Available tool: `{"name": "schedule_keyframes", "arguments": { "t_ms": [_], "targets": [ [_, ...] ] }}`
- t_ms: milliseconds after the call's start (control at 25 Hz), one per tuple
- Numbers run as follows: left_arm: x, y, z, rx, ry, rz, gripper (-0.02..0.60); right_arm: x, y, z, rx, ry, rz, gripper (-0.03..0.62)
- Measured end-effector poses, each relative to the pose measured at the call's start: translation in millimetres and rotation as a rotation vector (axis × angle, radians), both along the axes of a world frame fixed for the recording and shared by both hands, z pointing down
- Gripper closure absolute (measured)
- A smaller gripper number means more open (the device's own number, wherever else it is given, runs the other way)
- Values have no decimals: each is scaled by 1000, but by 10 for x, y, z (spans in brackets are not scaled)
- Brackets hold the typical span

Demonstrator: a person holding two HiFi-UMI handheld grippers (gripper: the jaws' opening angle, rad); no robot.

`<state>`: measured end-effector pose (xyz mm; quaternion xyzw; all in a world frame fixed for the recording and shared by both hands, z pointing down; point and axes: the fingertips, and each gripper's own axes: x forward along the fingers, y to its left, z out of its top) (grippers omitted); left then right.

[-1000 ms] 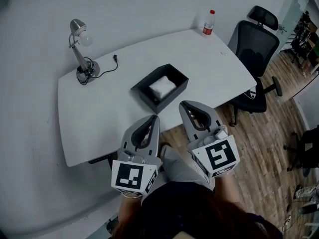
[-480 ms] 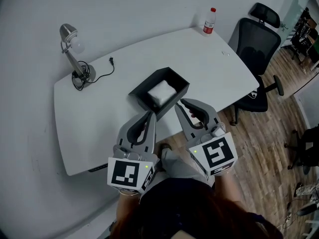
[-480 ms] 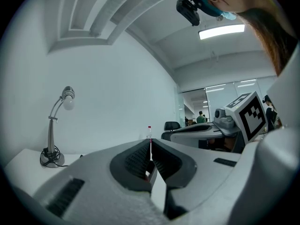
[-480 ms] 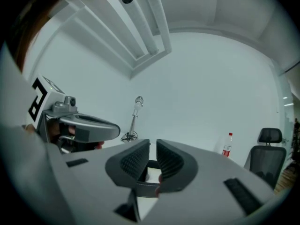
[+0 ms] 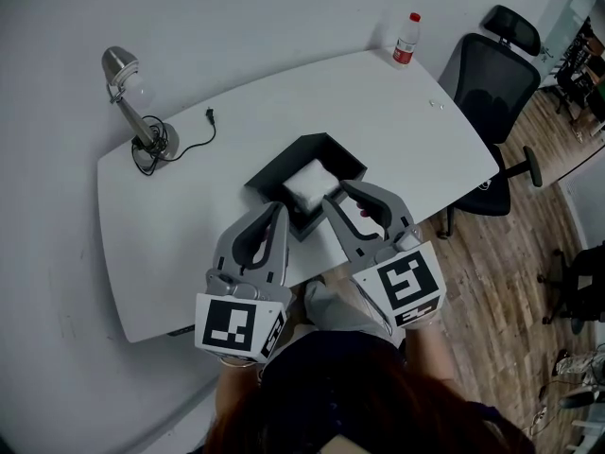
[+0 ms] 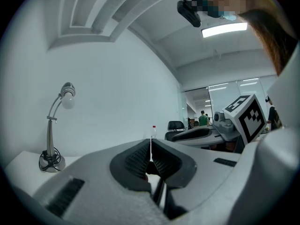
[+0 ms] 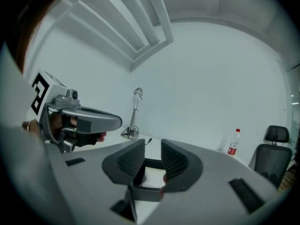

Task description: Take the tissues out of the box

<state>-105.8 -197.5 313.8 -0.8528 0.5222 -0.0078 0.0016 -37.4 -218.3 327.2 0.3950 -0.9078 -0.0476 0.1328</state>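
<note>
Head view, steeply downward: a white table [image 5: 189,225] fills the centre of the frame; a black open box [image 5: 267,180] stands near its lower edge, just right of centre; the white tissues [image 5: 304,183] lie inside the box, below its rim. A desk lamp [image 5: 132,102] with a coiled cord stands at the table's upper left; a bottle [image 5: 407,39] with a red cap stands at its upper right; an office chair [image 5: 492,93] is beside the table at right, on the wooden floor.

The left gripper [image 5: 280,213] is at lower centre, its tips over the table just beside the box's lower left wall; in the left gripper view its jaws are pressed together, with only a hairline slit between the ribbed pads [image 6: 137,157] and nothing held.

The right gripper [image 5: 336,194] is to the right of it, its tips at the box's lower right rim, close to the tissues; in the right gripper view its jaws stand apart and have just been opening; nothing is pinched between them; through the gap appear the box rim and the white tissues beyond, untouched by the pads [image 7: 129,161].
</note>
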Motion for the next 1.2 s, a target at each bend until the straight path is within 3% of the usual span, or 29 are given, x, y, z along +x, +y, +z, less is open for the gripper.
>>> {"name": "schedule_keyframes", "arguments": {
  "t_ms": [360, 1200],
  "targets": [
    [-91, -295, 37, -18, 19, -7, 555, -111, -282, 266, -73, 54, -23, 419],
    [-266, -851, 242, -83, 56, -43, 555, -349, -726, 1196, -394, 318, -111, 295]
  ]
}}
